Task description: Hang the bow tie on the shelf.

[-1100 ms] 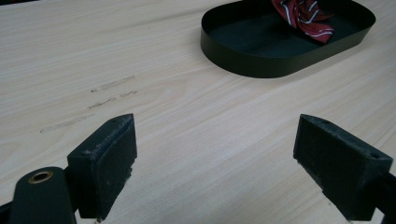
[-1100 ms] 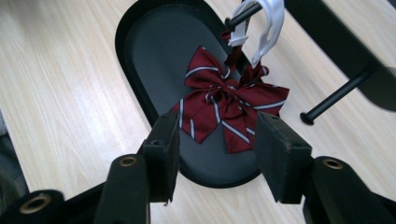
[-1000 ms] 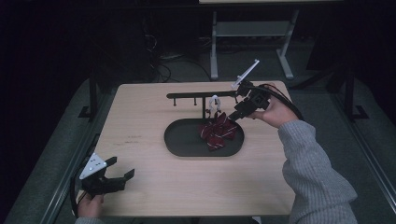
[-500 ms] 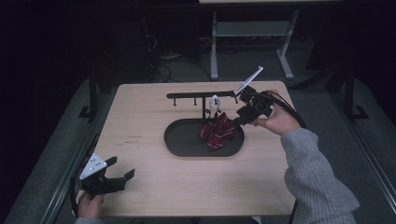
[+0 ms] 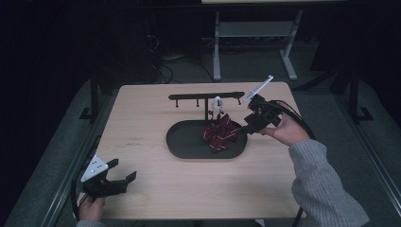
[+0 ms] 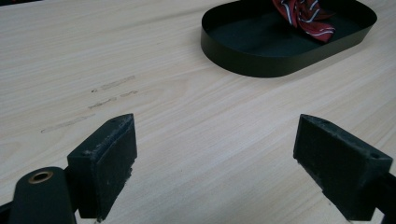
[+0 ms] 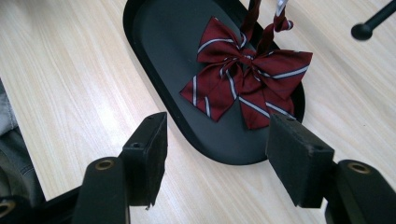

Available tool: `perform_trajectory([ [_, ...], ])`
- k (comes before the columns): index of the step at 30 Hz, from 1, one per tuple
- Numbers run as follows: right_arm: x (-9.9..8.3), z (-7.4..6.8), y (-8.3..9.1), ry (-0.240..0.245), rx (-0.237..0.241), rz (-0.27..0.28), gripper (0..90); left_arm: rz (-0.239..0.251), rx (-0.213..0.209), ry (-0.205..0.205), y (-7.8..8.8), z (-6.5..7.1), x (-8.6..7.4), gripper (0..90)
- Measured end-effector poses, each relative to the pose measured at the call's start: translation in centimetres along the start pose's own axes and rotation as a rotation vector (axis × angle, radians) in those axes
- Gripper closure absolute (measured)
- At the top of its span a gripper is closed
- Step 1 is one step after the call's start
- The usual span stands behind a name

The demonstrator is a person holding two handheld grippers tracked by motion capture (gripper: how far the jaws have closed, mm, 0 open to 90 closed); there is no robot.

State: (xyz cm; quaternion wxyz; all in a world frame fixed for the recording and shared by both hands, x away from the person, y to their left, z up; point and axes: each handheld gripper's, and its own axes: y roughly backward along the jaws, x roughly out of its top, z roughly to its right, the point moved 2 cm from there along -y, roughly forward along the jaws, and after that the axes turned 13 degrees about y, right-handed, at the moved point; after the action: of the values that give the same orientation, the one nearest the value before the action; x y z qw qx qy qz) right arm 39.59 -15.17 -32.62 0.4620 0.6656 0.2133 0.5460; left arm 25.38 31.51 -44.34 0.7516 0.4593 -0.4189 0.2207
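The work in hand looks like hanging the bow tie (image 5: 220,134) on the rack (image 5: 206,97) that stands along the desk's far edge: the tie's strap runs up to a white clip (image 5: 217,105) at the rail, while the red striped bow itself hangs down into the right end of the black oval tray (image 5: 182,142) at the desk's middle, whether resting on the tray floor or just above it I cannot tell. The right gripper (image 5: 246,128) sits just beside the tray's right end, jaws apart and holding nothing; in the right gripper view (image 7: 217,156) they stand over the tray rim with the bow (image 7: 247,85) just beyond them, untouched. My reading is that the hanging step is at or near its end, and the next move calls for either a clean retreat of the right gripper away from the tray or a careful pinch on the bow to straighten it, without tugging the twisted strap (image 7: 261,28) off its clip. The rack's rail and pegs close above the bow are what could be knocked. The left gripper (image 5: 112,178) rests idle at the desk's near left corner, jaws wide apart, well apart from the tray (image 6: 261,51), with bare wood between.
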Motion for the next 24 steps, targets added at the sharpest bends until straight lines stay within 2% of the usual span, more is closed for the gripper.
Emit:
perform_trajectory([
  [24,-3.1,-1.2,-0.6,-0.034,-0.011,0.012,34.5,-0.007,0.001,-0.006,-0.1,0.0,0.0,13.0],
])
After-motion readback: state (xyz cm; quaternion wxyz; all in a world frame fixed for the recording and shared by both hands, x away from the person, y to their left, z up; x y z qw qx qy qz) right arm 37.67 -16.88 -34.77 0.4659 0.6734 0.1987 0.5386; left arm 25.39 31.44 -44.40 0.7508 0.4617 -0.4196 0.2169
